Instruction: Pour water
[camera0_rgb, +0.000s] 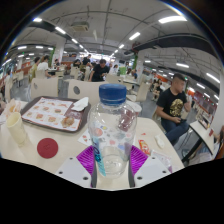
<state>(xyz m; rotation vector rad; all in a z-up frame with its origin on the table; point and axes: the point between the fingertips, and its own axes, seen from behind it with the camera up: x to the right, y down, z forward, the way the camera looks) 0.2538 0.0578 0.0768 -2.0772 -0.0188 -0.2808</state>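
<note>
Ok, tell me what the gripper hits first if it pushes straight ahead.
The clear plastic bottle with the blue cap: it stands upright between the gripper fingers, whose purple pads seem to press its sides. Beyond it lies the white table.

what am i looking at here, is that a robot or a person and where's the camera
No robot arm here: a person carries a hand-held gripper, a tool with two fingers. The only picture comes from a wide-angle camera riding on that tool, looking forward along its fingers, which is why everything bends. The purple pads are the fingers' inner faces. They press on a clear plastic bottle with a blue cap, so the bottle is held. It is over a pale table. On the table lie a tray with food on it and a red round thing I cannot identify. Beyond is a busy canteen hall; a person sits at the next table.
</note>
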